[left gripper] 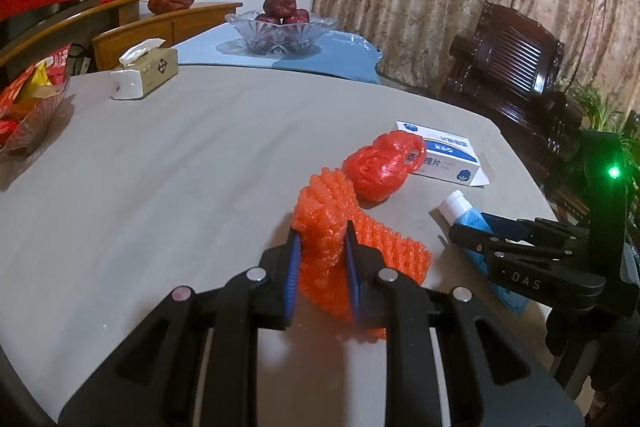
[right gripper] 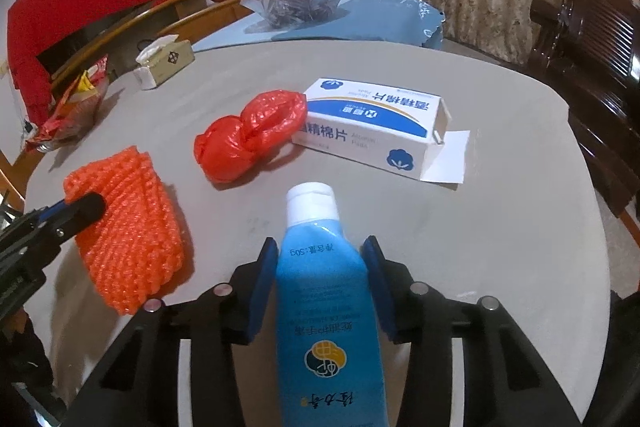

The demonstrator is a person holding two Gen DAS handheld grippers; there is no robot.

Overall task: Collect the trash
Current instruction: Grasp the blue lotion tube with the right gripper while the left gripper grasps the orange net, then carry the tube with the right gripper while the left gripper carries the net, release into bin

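A blue tube (right gripper: 324, 291) lies near the counter's (right gripper: 500, 227) right edge between the right gripper's (right gripper: 320, 259) spread fingers, not yet pinched, and may squirt forward; the left gripper (left gripper: 320, 247) pinches orange foam netting (left gripper: 332, 227), which might snag.

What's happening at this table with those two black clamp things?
Someone is clearing rubbish off a grey table with a handheld gripper in each hand. The left gripper is pinched shut on an orange foam fruit net. The right gripper sits astride a blue tube with a white cap lying on the table, its pads close to the tube's sides but with a slight gap on the right. A knotted red plastic bag and an opened alcohol-pad box lie further back, untouched.
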